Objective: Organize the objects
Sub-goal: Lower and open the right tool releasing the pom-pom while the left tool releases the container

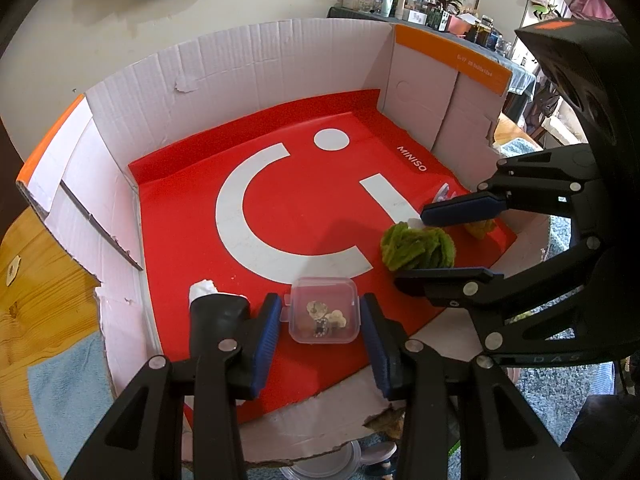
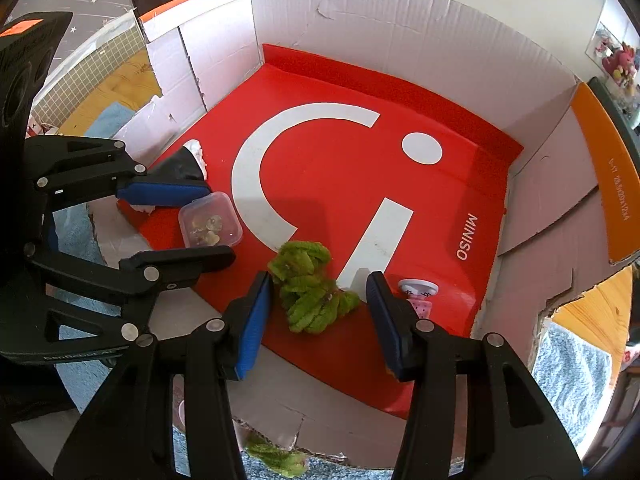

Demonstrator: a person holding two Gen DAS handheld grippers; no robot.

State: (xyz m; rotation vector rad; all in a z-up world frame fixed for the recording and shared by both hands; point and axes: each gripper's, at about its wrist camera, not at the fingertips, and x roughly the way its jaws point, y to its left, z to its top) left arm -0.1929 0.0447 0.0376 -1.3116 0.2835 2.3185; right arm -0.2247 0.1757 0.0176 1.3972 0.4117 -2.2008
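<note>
Red liner point(image 1: 304, 216) mid-floor bare | left gripper point(image 1: 320, 330) slack around plastic box point(image 1: 323, 309) | right gripper point(image 2: 320, 316) slack around green yarn point(image 2: 310, 292)

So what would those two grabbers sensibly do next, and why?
Probably lift both away. The left gripper straddles the small clear plastic box with gaps either side; the right gripper brackets the fuzzy green bundle without pressing. Both already lie inside the red-lined cardboard box.

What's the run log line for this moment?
left gripper: open around case | right gripper: open around green bundle | both in box
</note>
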